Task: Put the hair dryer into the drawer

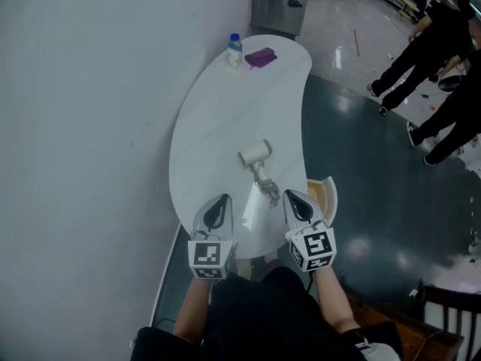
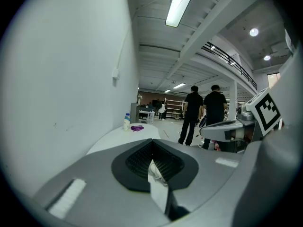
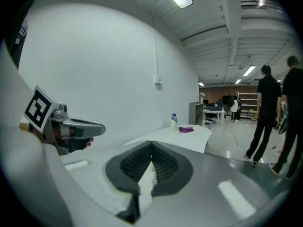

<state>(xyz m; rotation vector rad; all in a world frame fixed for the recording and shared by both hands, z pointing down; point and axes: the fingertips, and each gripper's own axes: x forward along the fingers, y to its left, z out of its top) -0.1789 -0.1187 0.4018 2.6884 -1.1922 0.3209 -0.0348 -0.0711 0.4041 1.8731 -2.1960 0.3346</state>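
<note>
A white hair dryer (image 1: 255, 154) lies on the white curved table (image 1: 218, 119), with its cord (image 1: 267, 189) trailing toward me. An open drawer (image 1: 325, 194) with a pale wooden inside juts out at the table's right edge, near me. My left gripper (image 1: 222, 198) hovers over the table's near end, left of the cord, shut and holding nothing. My right gripper (image 1: 290, 194) is level with it, right of the cord and just left of the drawer, also shut and holding nothing. The left gripper (image 2: 152, 141) and the right gripper (image 3: 151, 144) show their jaws meeting at the tips.
A small bottle (image 1: 234, 50) and a purple cloth (image 1: 261, 57) sit at the table's far end. A grey wall runs along the left. Two people (image 1: 432, 66) stand on the dark floor to the right. A dark chair (image 1: 449, 314) is at bottom right.
</note>
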